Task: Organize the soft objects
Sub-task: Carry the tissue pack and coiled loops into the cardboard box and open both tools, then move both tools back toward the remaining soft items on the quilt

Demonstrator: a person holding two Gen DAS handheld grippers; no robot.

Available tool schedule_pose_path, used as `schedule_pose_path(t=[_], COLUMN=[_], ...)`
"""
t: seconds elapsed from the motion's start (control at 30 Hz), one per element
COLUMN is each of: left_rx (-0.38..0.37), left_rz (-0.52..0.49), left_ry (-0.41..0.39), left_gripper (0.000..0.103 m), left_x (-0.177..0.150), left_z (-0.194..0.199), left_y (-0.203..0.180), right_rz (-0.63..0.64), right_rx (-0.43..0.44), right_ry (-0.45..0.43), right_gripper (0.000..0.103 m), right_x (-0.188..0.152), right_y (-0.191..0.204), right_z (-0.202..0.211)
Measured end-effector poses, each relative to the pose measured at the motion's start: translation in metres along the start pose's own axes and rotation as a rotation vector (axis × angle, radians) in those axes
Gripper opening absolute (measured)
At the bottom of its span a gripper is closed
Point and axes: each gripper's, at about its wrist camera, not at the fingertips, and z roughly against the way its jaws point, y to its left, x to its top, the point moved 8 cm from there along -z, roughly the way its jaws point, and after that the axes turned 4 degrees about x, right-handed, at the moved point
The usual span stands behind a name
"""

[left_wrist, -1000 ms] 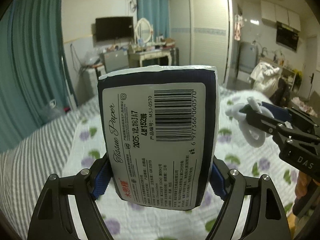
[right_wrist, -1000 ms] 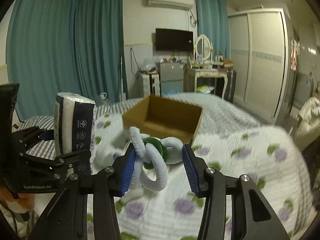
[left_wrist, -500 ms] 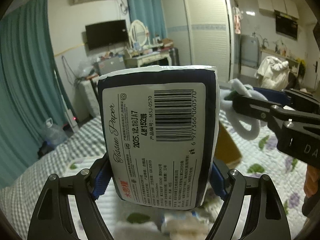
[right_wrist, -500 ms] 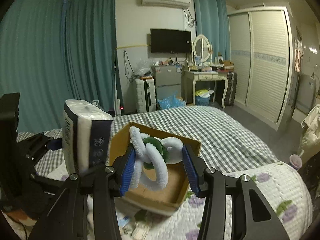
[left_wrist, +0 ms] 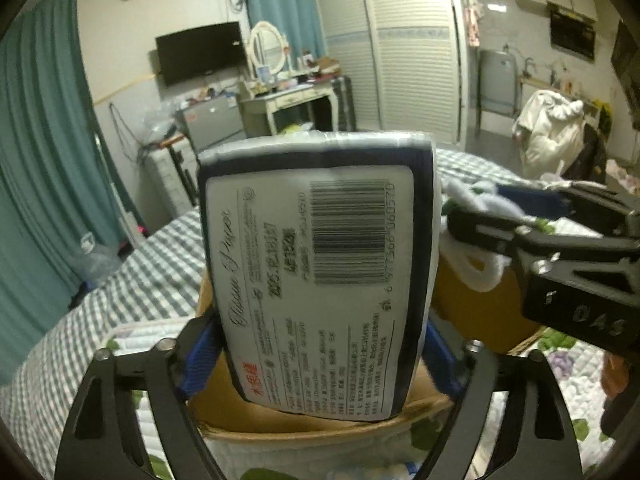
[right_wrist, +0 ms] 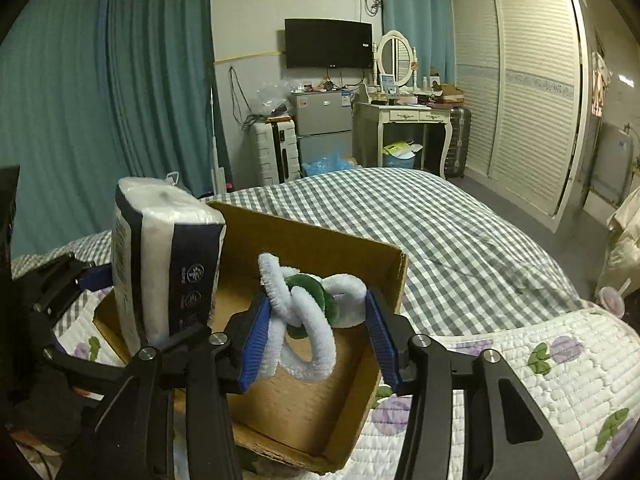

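Both my hands just swung in over the box [right_wrist: 312,240]: left gripper [left_wrist: 320,344] clamps the tissue pack [left_wrist: 320,280], right gripper [right_wrist: 316,336] squeezes the fuzzy toy [right_wrist: 308,304]. Dropping's next, I reckon.

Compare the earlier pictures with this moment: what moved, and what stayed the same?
Both grippers carried their loads forward over the bed until they hang over the open box; earlier the box lay well ahead. The left gripper still clamps the tissue pack, the right gripper the fuzzy loops. Nothing was released.
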Motion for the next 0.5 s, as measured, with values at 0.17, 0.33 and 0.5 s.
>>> schedule_pose_path(t=[0.17,0.33,0.5], left_rx=[-0.008,0.016,0.020], left_rz=[0.028,0.043,0.062], left_ry=[0.006,-0.033,-0.113], left_gripper=[0.091,0.091,0.091], left_x=[0.005,0.023,0.045], left_z=[0.012,0.052,0.121], left_y=[0.008,0.018,0.029], right_rz=[-0.029,-0.024,-0.022], right_rx=[-0.014,-0.031,-0.059], right_ry=[-0.028,-0.061,-0.122], right_gripper=[0.074,0.075,0.078], right_x=[0.004,0.020,0.045], right_y=[-0.005,0.000,0.009], right_z=[0.016,0.059,0.134])
